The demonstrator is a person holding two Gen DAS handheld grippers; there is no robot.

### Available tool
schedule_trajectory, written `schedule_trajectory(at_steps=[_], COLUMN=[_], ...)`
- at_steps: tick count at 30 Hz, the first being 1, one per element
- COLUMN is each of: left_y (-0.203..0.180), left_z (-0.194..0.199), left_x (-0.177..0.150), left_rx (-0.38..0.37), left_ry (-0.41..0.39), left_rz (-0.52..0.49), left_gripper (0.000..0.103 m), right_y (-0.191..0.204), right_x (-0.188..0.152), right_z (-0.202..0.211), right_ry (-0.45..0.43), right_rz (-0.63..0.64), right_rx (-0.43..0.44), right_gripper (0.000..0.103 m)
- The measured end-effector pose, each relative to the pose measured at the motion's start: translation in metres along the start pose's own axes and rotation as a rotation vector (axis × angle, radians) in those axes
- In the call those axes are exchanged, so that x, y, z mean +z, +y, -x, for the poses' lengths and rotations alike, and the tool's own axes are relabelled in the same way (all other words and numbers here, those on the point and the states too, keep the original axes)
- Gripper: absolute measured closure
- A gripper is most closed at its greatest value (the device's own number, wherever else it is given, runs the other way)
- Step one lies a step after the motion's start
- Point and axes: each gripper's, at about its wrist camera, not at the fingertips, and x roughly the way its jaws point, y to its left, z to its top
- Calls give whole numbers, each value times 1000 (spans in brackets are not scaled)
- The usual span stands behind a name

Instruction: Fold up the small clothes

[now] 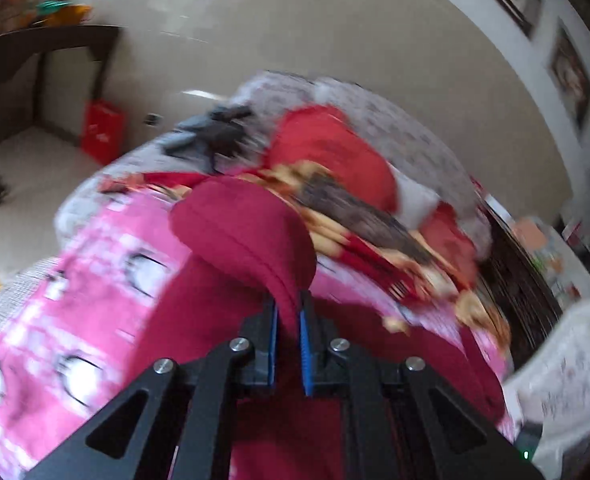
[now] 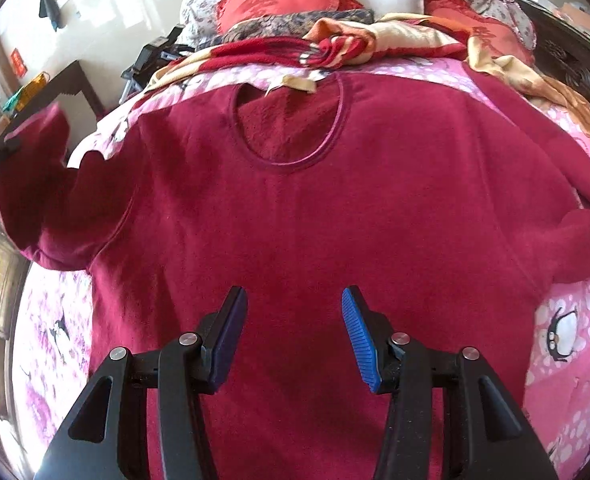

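1. Right wrist view: we see a pale neck label (image 2: 293, 82), unreadable; maroon sweater (image 2: 315, 200) flat on the pink penguin-print bed cover (image 2: 571, 320); right claw (image 2: 295, 340) spread above it.
2. Left claw (image 1: 287, 336) pinching its sleeve (image 1: 247, 228), lifted; dark bench (image 1: 55, 40) by the wall.

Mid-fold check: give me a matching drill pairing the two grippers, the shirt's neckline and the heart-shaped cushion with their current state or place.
1. left gripper
2. right gripper
3. round neckline of the dark red fleece shirt
4. red heart-shaped cushion

A. open, above the shirt's body
B. at the bed's head
C. shut on the sleeve
D. facing the patterned blanket

Pairs: 1-C, 2-A, 3-D, 4-B
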Motion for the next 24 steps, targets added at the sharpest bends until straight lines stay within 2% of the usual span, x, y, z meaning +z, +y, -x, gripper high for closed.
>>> schedule_trajectory(at_steps=[2,6,10,11,14,15,16,18,20,21,24], left_y=[-21,-57,-70,-68,-63,-61,-58,-55,-50,-47,-35], left_z=[-8,-39,-70,-74,-83,-81,-74,-55,-31,-20,4], left_x=[-15,-63,-103,-109,-125,-127,-129,-130,-127,-124,-119], left_rx=[-20,-37,16,26,44,35,16,4,9,27,92], left_ry=[30,139,222,239,315,331,328,300,248,220,149], left_rz=[-45,-120,-182,-189,-205,-191,-178,-196,-223,-239,-276], left_gripper=[94,94,93,87,53,49,49,37,30,27,26], right_y=[-6,-22,-37,-41,-49,-51,-52,-52,-50,-46,-30], right_x=[-2,-4,-6,-7,-8,-8,-8,-6,-2,2,16], right_z=[4,7,9,9,10,10,11,10,10,10,11], right_ry=[-4,-3,0,1,-3,-7,-9,-20,-26,-29,-35], right_rz=[-9,-44,-80,-91,-104,-106,-108,-113,-114,-109,-82], right_rx=[-5,-15,-24,-22,-14,-1,5,30,52,69,119], right_gripper=[74,74,74,74,74,74,74,74,74,74,74])
